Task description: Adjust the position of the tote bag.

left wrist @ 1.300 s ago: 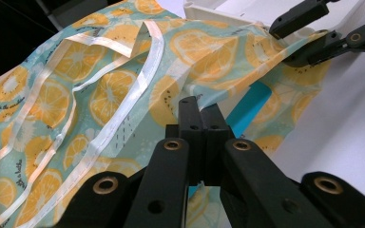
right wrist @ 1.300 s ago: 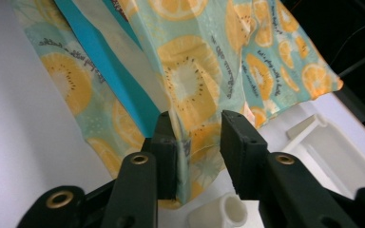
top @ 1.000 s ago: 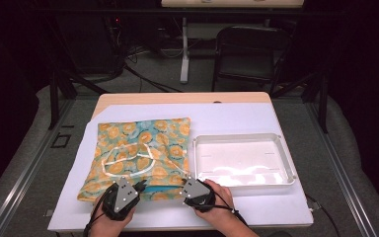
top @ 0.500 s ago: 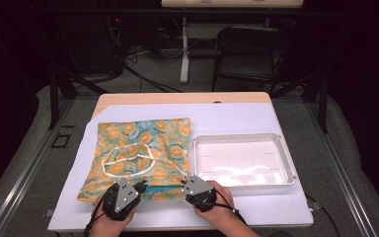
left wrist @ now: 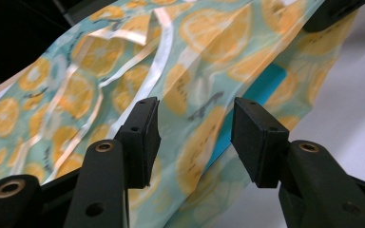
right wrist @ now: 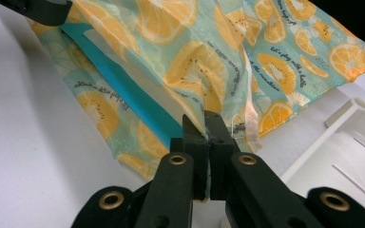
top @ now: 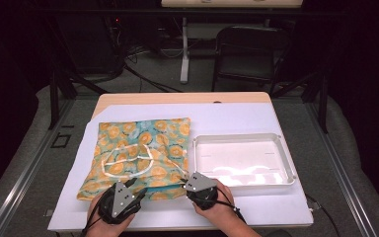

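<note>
High view: an orange-print bag (top: 140, 150) lies flat on the white surface (top: 237, 116), its near edge toward the person, with a white tray (top: 244, 159) just beside it on the right. The right gripper (top: 186, 180) is clamped on the bag's near right corner; in the right gripper view the jaws stand pressed together on a fold of the printed film, lifting it so the blue inner band (right wrist: 123, 88) of the mouth shows beneath. That hold seems meant to pin one layer of the opening while the other hand finds the next hold.

The left gripper (left wrist: 195, 137) has its jaws apart, having just been opening; in the left gripper view the bag's film lies between and beyond the pads without either pad pressing on it. It looks to be placed for a fresh hold farther along the same edge.

The bag's white handles (top: 128, 160) rest looped on top of it. Whether anything is inside the bag cannot be told. The tray holds nothing.
</note>
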A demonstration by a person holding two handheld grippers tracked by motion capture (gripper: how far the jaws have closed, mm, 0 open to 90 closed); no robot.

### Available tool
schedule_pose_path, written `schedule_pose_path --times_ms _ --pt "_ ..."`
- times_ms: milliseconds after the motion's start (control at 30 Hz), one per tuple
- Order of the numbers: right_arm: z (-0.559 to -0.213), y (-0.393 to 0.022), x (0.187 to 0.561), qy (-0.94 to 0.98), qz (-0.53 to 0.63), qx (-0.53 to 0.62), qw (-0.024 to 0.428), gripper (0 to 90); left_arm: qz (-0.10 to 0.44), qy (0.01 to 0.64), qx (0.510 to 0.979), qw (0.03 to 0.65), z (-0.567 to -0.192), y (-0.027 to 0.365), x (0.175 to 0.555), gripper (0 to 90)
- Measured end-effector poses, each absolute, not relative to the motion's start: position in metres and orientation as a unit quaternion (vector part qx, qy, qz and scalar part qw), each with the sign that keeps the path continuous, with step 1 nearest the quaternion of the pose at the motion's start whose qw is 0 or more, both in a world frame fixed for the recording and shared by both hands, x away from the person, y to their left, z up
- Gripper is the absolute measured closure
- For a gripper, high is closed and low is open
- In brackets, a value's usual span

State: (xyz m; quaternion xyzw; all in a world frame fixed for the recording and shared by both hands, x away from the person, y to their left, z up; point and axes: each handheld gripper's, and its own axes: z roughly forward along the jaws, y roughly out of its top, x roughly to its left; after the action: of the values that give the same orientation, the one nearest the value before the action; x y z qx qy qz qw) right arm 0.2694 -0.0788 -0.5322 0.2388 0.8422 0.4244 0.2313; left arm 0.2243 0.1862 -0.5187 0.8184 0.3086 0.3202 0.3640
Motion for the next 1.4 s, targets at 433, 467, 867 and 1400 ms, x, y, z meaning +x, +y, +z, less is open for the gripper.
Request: schedule_pose_path --times_ms 433,467,867,1400 --pt "-0.526 -0.081 0.270 0.836 0.441 0.238 0.226 90.0 0.336 0.329 0.811 0.350 -0.518 0.207 0.222 50.9" --pt "-0.526 -0.081 0.270 0.836 0.441 0.238 0.226 90.0 0.334 0.331 0.811 0.349 -0.517 0.209 0.221 50.9" --pt "-0.525 -0.083 0.274 0.829 0.451 0.248 0.217 90.0 0.360 0.410 0.763 0.347 -0.500 0.274 0.211 47.9" --pt "-0.524 -0.084 0.276 0.830 0.450 0.250 0.214 90.0 0.355 0.471 0.749 0.302 -0.512 0.318 0.199 50.5"
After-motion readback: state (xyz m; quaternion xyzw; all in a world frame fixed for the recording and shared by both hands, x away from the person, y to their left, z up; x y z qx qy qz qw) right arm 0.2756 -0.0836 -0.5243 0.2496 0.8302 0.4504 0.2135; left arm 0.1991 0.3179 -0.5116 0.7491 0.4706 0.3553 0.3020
